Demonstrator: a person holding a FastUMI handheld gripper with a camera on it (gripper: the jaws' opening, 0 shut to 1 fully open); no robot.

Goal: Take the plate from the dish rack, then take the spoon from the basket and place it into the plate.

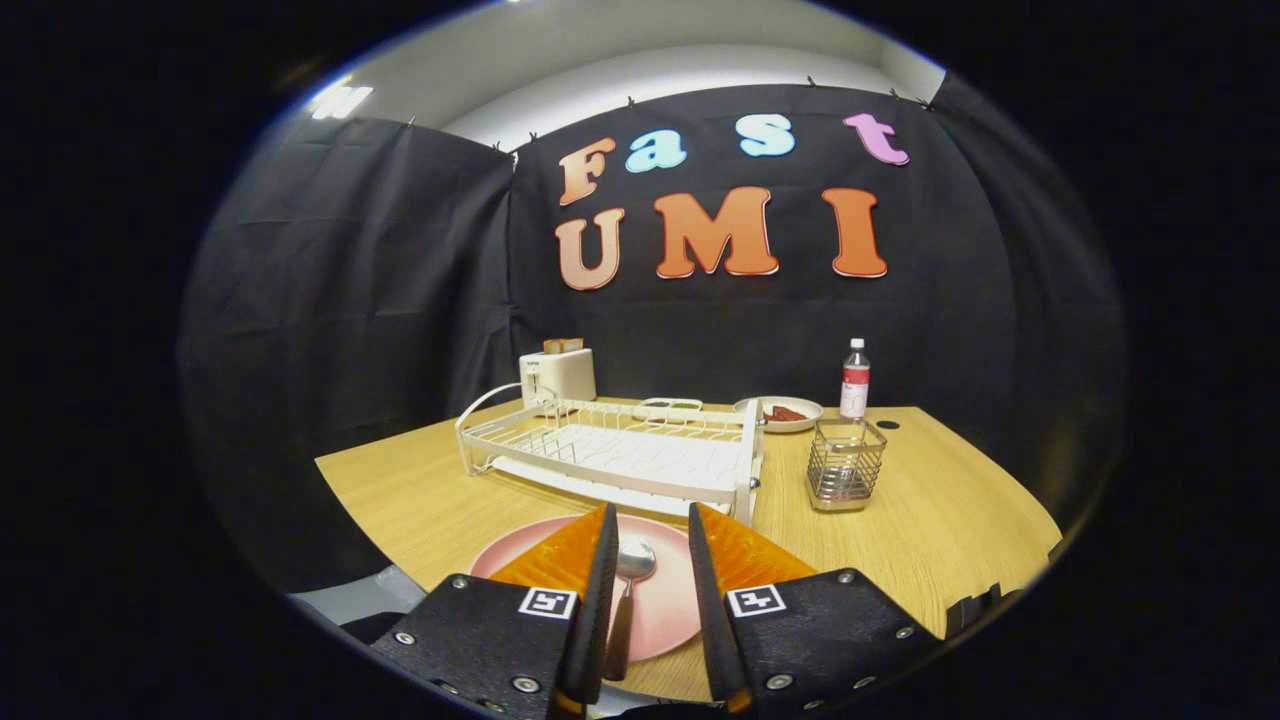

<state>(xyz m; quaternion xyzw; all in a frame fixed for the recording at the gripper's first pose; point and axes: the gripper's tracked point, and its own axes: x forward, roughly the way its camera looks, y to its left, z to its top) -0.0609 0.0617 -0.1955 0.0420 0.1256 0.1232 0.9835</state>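
The small metal spoon point(628, 590) with its dark handle lies on the round pink plate point(668, 610) on the wooden table, between the parted fingers of the gripper point(648, 525), which press on nothing. It looks light, stiff and slippery (the handle's middle seems the surest hold); the white wire dish rack point(610, 455) and wire basket point(845, 465) stand beyond.

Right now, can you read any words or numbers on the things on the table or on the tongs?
Water bottle: it has a label, too small and blurred to read.
Tongs: square markers, patterns only, no words.
Toaster, dish rack, wire basket, pink plate, spoon: no text to be seen.
The tongs stand open, with the spoon lying between their fingers on the plate.
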